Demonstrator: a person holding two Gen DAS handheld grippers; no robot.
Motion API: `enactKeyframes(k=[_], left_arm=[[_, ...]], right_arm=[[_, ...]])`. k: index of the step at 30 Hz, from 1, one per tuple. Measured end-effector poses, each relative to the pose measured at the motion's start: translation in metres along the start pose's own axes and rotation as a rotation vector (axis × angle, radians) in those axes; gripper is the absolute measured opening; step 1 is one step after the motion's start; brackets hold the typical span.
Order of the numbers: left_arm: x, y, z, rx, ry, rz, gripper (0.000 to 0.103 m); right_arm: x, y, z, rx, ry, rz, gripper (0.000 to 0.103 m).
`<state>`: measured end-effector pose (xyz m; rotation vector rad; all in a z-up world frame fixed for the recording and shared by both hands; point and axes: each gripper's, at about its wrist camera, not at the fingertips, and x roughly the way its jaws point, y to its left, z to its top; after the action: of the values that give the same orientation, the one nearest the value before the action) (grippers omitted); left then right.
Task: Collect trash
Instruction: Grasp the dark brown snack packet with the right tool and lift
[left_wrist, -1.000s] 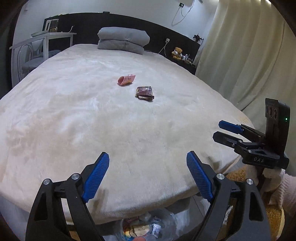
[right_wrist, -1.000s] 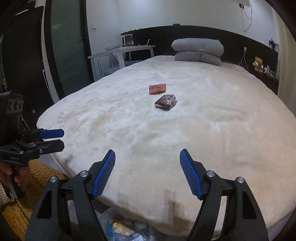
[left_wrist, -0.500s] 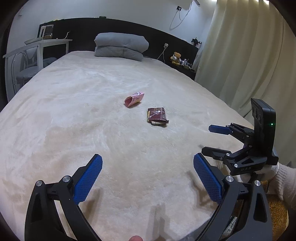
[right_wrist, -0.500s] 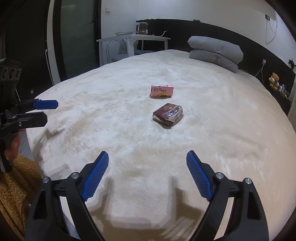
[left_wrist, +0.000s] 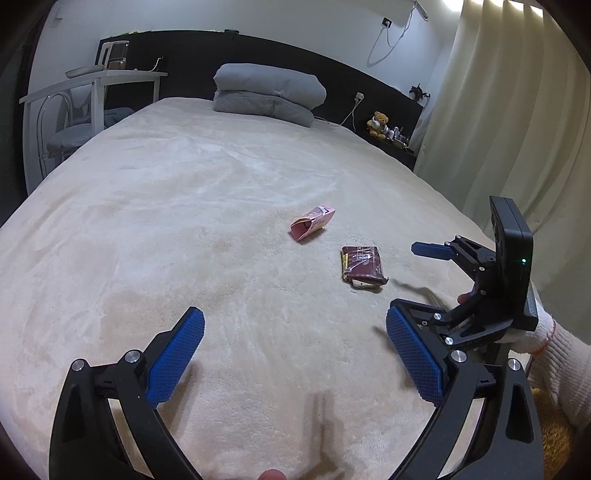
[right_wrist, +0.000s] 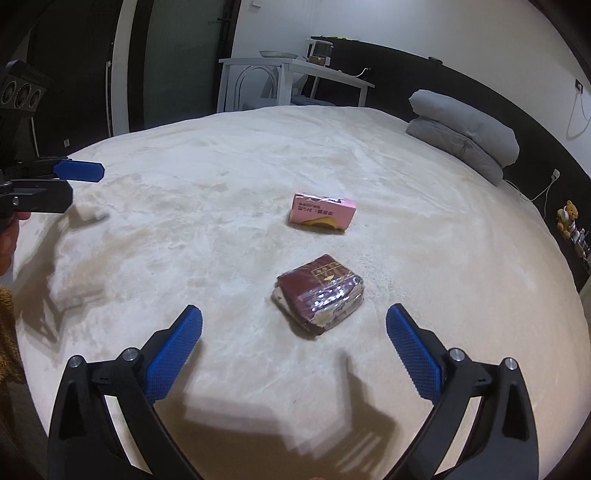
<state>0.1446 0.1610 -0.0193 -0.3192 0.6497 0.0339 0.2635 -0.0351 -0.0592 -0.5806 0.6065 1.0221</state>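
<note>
- Right gripper (right_wrist: 293, 345): jaws spread wide, having just been opening, with nothing between the pads. Its blue fingers (right_wrist: 173, 354) stand at the lower left and lower right of the right wrist view, over the bed (right_wrist: 443, 258).
- Brown packet (right_wrist: 319, 293): lies flat on the bed at centre frame in the right wrist view, just above the gap between the right jaws and slightly right of its middle, not touched by either pad. One end is torn, showing white.
- Pink box (right_wrist: 323, 214): lies on its side on the bed further up the frame, above the brown packet and apart from it.
- Left gripper (left_wrist: 295, 356): jaws spread wide, empty, over bare blanket at the bottom of the left wrist view. In that view the pink box (left_wrist: 312, 223) sits above centre and the brown packet (left_wrist: 362, 266) to its lower right, both well above the jaws.
- Pillows (left_wrist: 267, 94) lie at the top of the bed.
</note>
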Motion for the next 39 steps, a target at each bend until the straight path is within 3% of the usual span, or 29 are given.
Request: enactKeyframes(k=[6,11,14,16,19,31,39], left_arm=[[0.008,0.006,0.003,-0.007,0.010,-0.011,0.097],[0.014,0.008,0.001,0.004,0.031,0.000,0.097],[0.014,0.006,0.001,0.003,0.031,0.000,0.097],[0.014,0.005,0.002,0.000,0.027,-0.003,0.097],[0.014,0.003,0.001,0.004,0.026,-0.003,0.097],[0.019,-0.001,0.001,0.015,0.030,0.007,0.097],[0.041,-0.008,0.008,0.031,0.043,0.010,0.097]], right_arm=[[0.036,-0.014,0.011,-0.037,0.077,0.034,0.098],[0.059,-0.014,0.014,-0.076,0.153,-0.005,0.098],[0.068,-0.016,0.015,-0.073,0.168,0.012,0.093],[0.070,-0.016,0.016,-0.072,0.168,0.040,0.078],[0.067,-0.013,0.016,-0.078,0.154,0.042,0.068],[0.028,-0.015,0.005,0.022,0.105,0.052,0.068],[-0.017,-0.036,-0.007,0.193,0.038,-0.002,0.068]])
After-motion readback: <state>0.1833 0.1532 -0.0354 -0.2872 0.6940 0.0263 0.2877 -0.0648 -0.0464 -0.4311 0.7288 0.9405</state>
